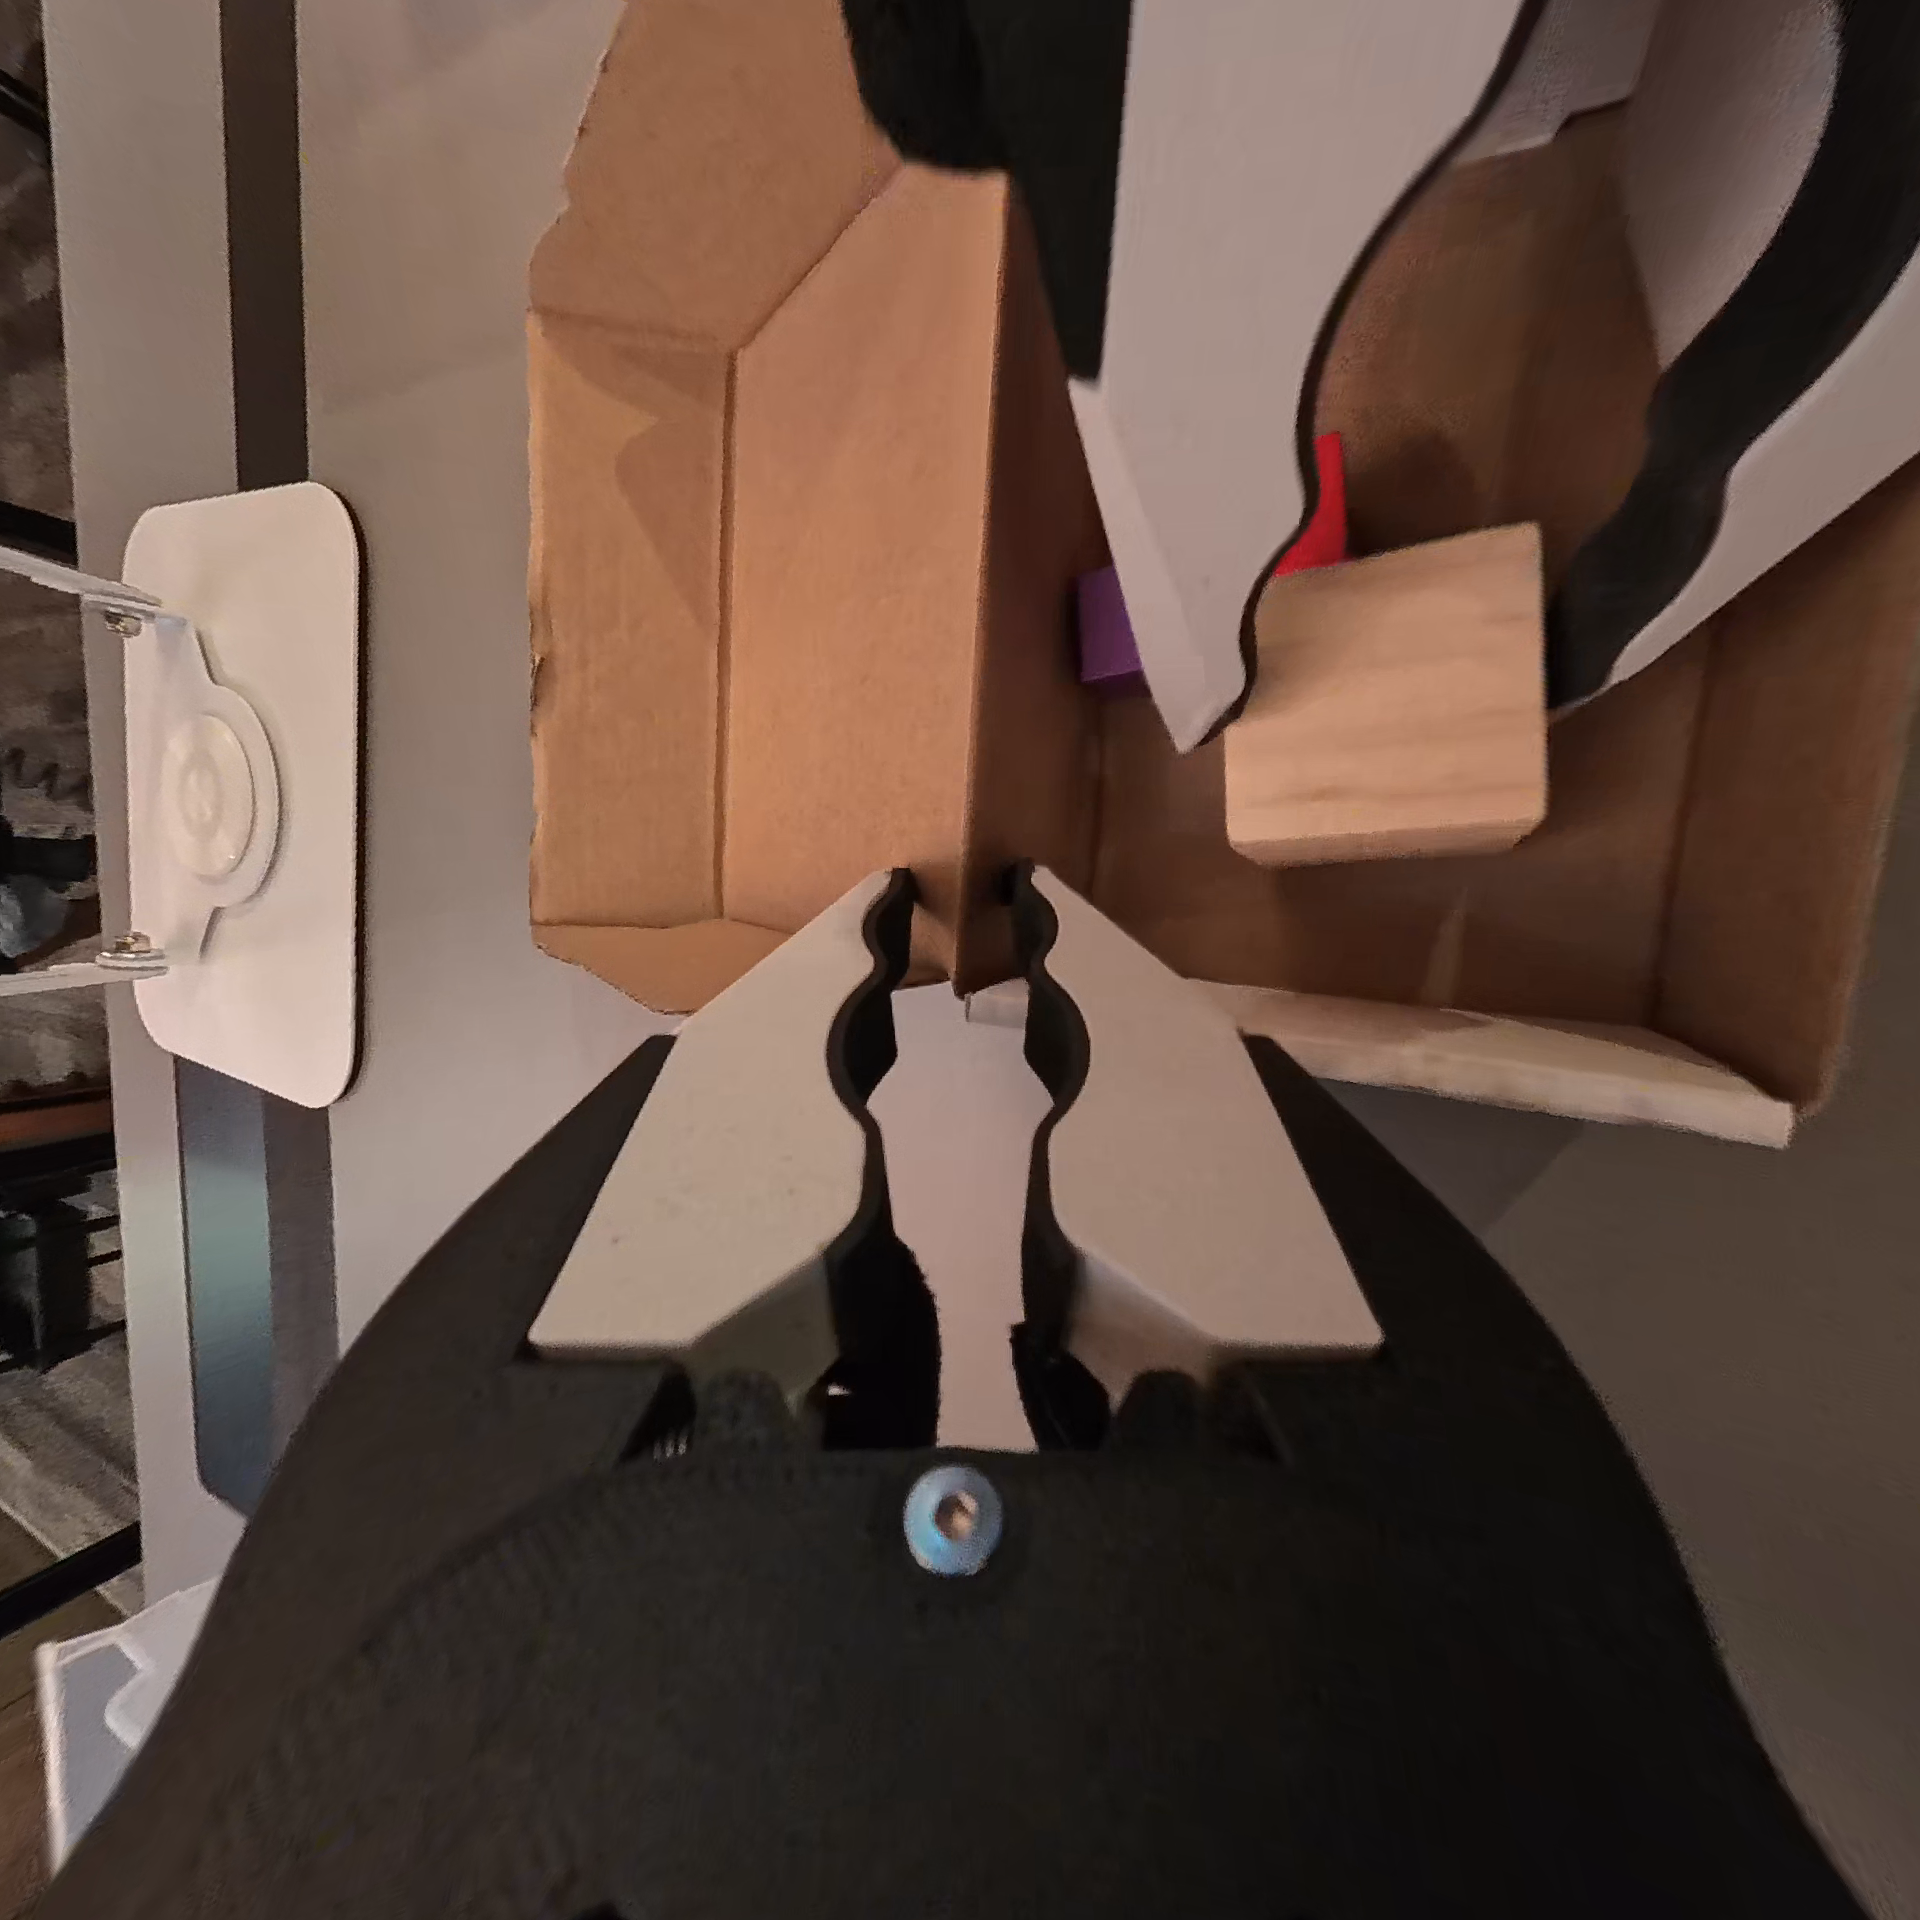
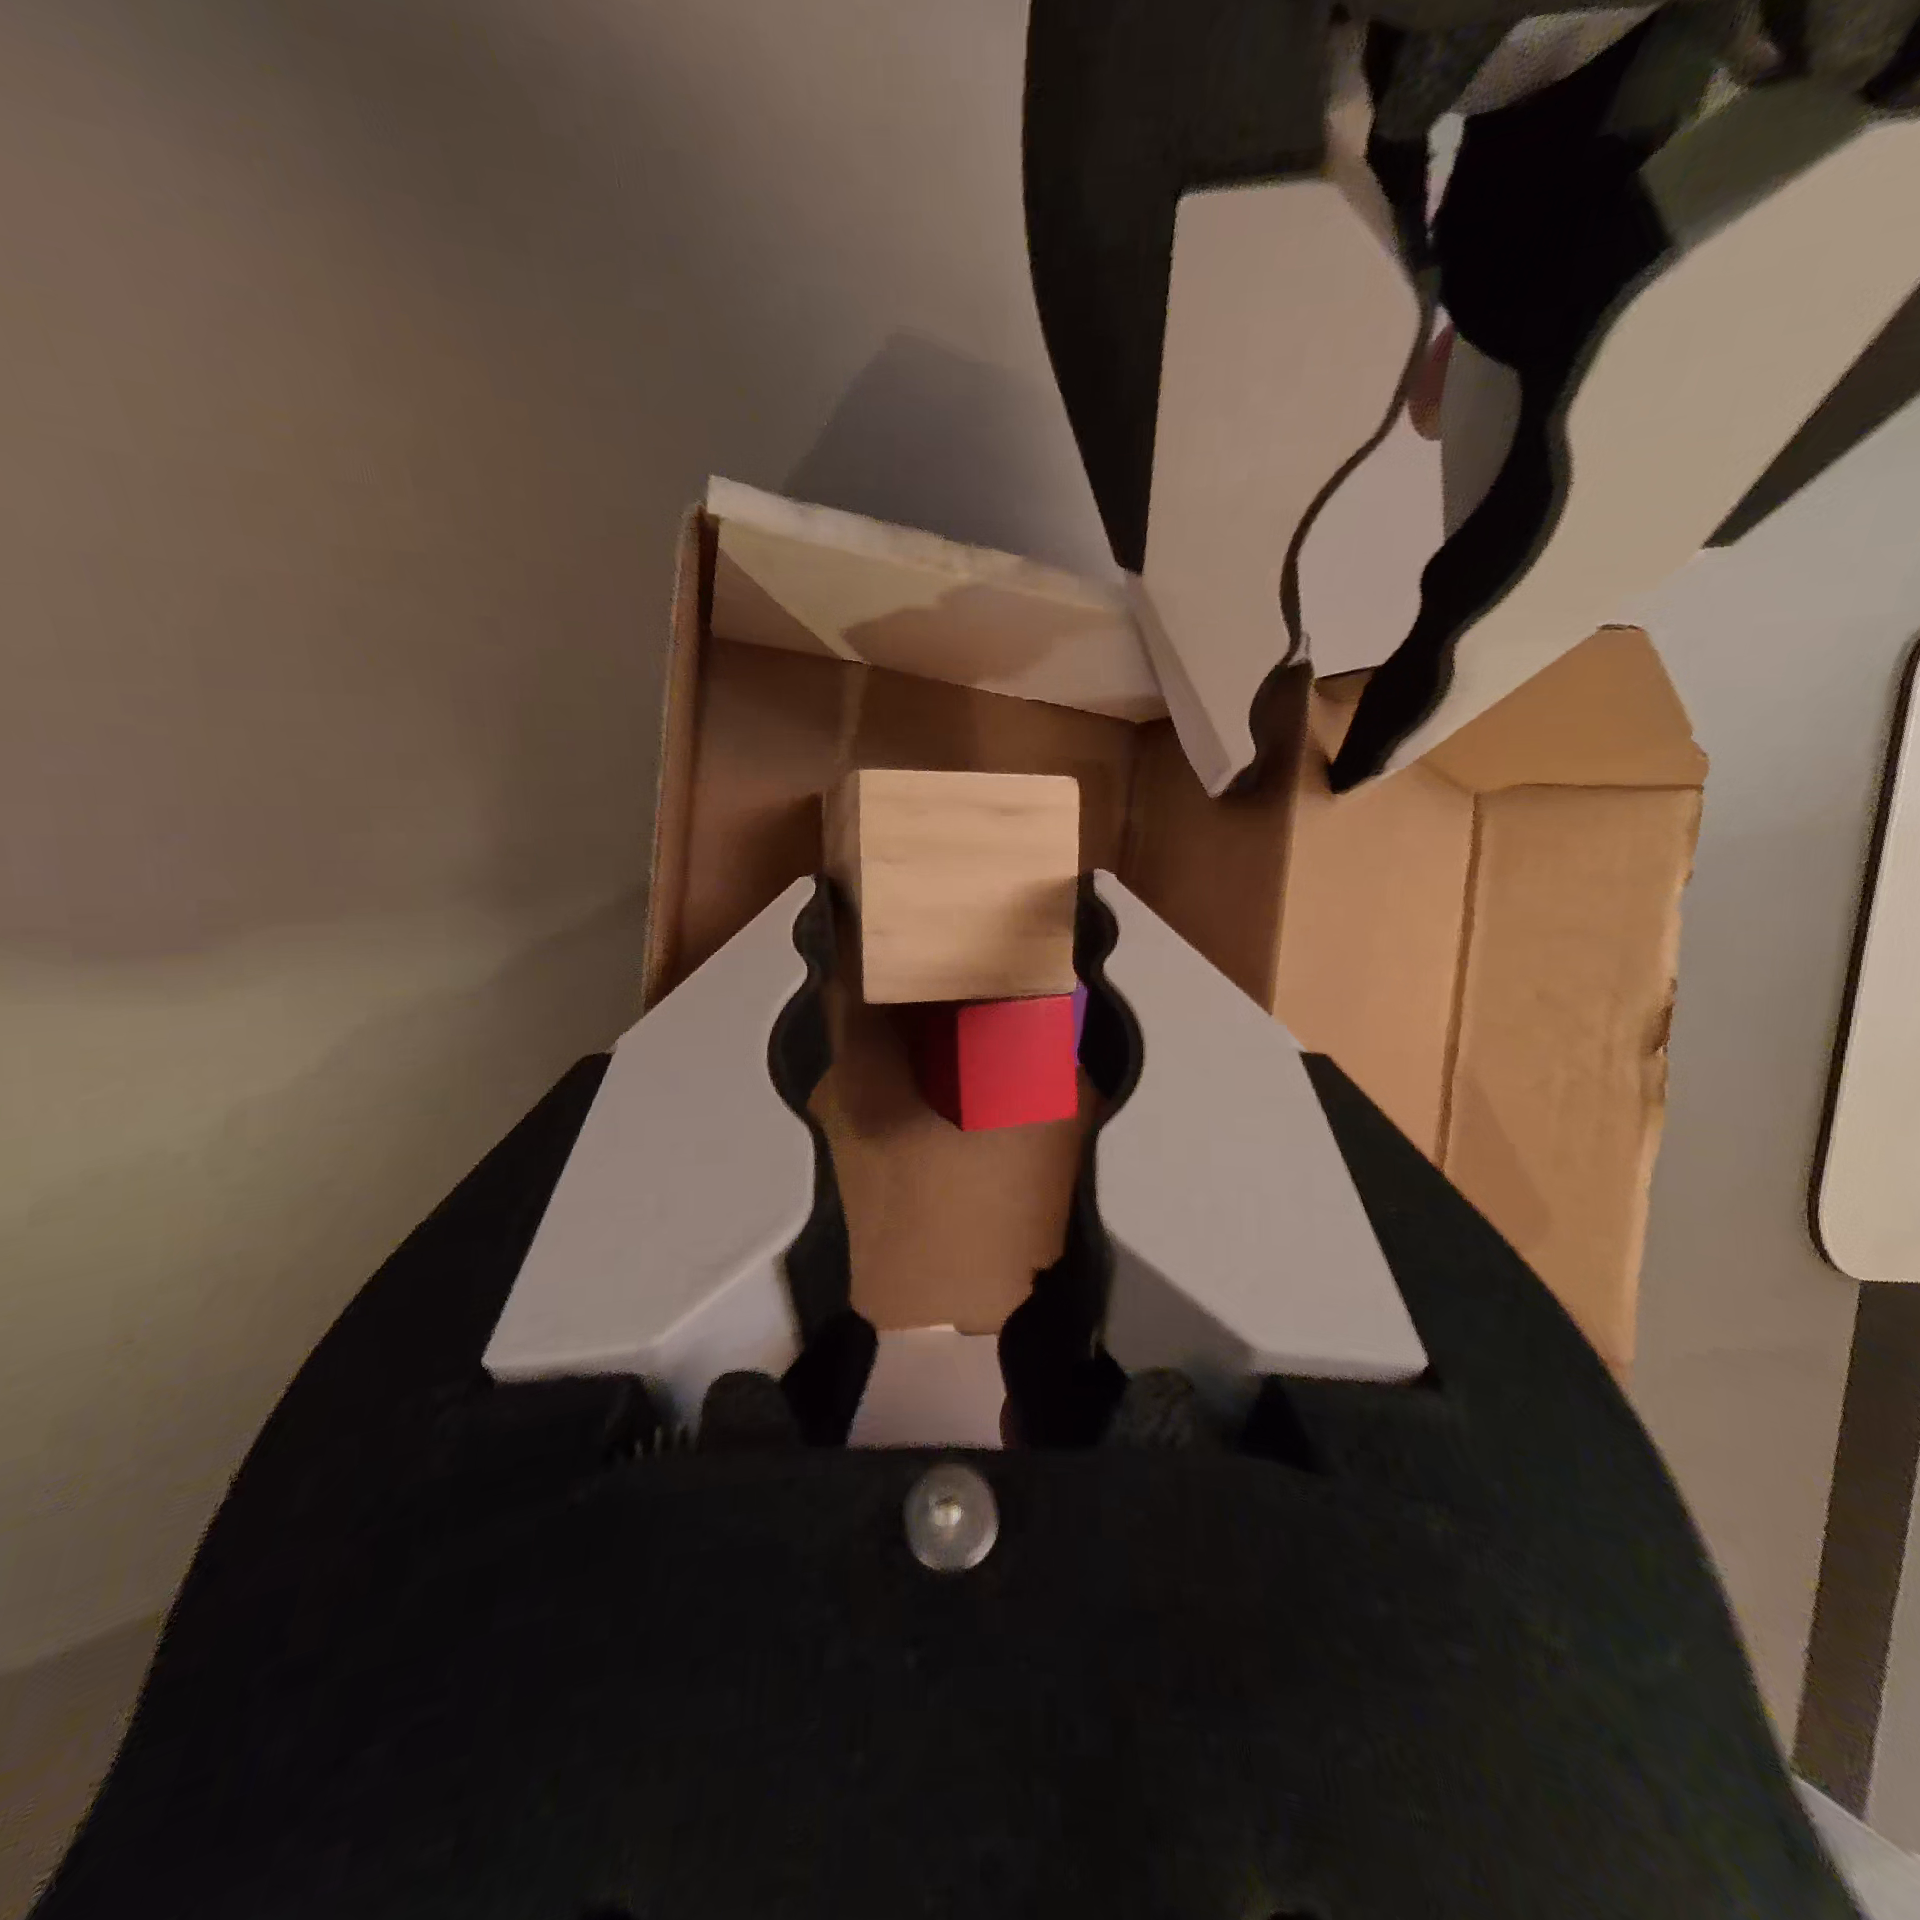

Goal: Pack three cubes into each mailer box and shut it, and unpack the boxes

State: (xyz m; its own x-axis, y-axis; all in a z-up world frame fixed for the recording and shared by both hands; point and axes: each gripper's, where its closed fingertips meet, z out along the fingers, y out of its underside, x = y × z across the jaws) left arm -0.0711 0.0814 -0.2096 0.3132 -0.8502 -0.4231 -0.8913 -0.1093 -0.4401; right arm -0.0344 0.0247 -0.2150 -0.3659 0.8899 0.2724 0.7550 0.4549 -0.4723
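Note:
An open brown mailer box (image 1: pixel 1714 790) lies on a white table, its lid (image 1: pixel 623 623) folded out flat beside it. My left gripper (image 1: pixel 964 894) is shut on the upright cardboard wall (image 1: pixel 982 623) between base and lid. My right gripper (image 2: pixel 956 894) is shut on a plain wooden cube (image 2: pixel 961 883) and holds it over the box's inside. A red cube (image 2: pixel 1003 1060) and a purple cube (image 1: pixel 1107 634) lie on the box floor below, both partly hidden. The left view shows the right gripper (image 1: pixel 1392 707) with the wooden cube (image 1: pixel 1392 727). The right view shows the left gripper (image 2: pixel 1299 748).
A white rounded pad (image 1: pixel 249 779) with a clear plastic fitting lies beyond the lid, near the table's edge; it also shows in the right wrist view (image 2: pixel 1881 987). A white-faced box flap (image 1: pixel 1507 1070) sticks out at the near end of the box.

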